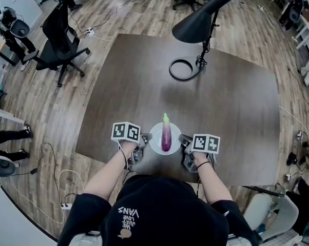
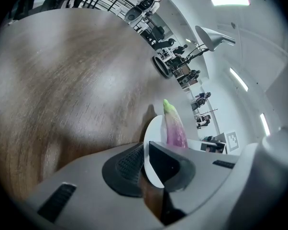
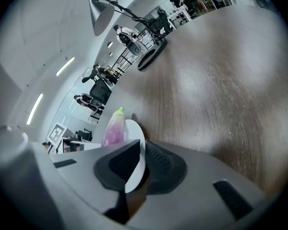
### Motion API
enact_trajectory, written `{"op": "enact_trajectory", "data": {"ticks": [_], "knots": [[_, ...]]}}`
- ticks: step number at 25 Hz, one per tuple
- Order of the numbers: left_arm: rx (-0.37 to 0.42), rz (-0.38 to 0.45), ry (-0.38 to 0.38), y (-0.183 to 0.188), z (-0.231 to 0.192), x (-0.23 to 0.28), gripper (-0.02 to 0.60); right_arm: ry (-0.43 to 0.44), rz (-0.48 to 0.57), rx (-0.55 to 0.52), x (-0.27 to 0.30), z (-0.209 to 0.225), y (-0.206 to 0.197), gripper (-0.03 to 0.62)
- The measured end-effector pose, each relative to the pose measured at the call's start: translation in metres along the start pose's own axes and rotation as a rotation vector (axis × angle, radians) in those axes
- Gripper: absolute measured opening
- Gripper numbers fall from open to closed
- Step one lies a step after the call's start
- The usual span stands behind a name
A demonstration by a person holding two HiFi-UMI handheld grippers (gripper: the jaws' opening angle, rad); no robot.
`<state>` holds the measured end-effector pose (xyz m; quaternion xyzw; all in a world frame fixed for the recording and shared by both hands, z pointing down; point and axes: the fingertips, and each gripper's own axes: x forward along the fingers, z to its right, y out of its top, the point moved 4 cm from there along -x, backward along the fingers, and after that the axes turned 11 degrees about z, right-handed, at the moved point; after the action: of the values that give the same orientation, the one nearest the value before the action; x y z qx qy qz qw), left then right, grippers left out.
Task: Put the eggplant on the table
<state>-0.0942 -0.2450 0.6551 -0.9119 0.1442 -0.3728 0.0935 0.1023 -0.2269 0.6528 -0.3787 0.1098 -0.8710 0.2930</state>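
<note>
The purple eggplant (image 1: 166, 136), pale green at its far tip, is seen lying lengthwise on a small round white plate (image 1: 154, 139) near the front edge of the dark wooden desk (image 1: 231, 101). The plate's left rim is pinched by the left hand-held gripper (image 1: 145, 140) and its right rim by the right hand-held gripper (image 1: 184, 141). The plate seems to be held just above the desk, though contact cannot be ruled out. A black desk lamp (image 1: 198, 22) is placed well beyond.
</note>
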Motion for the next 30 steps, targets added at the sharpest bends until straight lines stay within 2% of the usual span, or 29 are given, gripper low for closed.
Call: {"op": "enact_trajectory", "data": {"ticks": [3, 7, 13, 18, 22, 30], "knots": [[0.031, -0.01, 0.019, 0.001, 0.001, 0.0, 0.041, -0.013, -0.006, -0.007, 0.001, 0.001, 0.0, 0.034], [0.034, -0.004, 0.022, 0.001, 0.001, 0.0, 0.041, -0.017, -0.007, -0.014, 0.001, 0.001, 0.001, 0.034], [0.054, 0.005, 0.034, 0.001, 0.002, 0.0, 0.041, -0.046, -0.002, -0.076, 0.0, -0.001, 0.002, 0.034], [0.098, 0.045, 0.042, 0.004, 0.002, -0.005, 0.067, -0.054, 0.009, -0.09, -0.002, -0.001, 0.003, 0.035], [0.082, 0.079, 0.035, 0.007, 0.002, -0.008, 0.077, -0.058, 0.014, -0.11, -0.004, 0.0, 0.003, 0.052], [0.169, 0.198, 0.047, 0.018, 0.012, -0.02, 0.074, -0.092, 0.098, -0.269, -0.017, -0.013, 0.018, 0.055]]}}
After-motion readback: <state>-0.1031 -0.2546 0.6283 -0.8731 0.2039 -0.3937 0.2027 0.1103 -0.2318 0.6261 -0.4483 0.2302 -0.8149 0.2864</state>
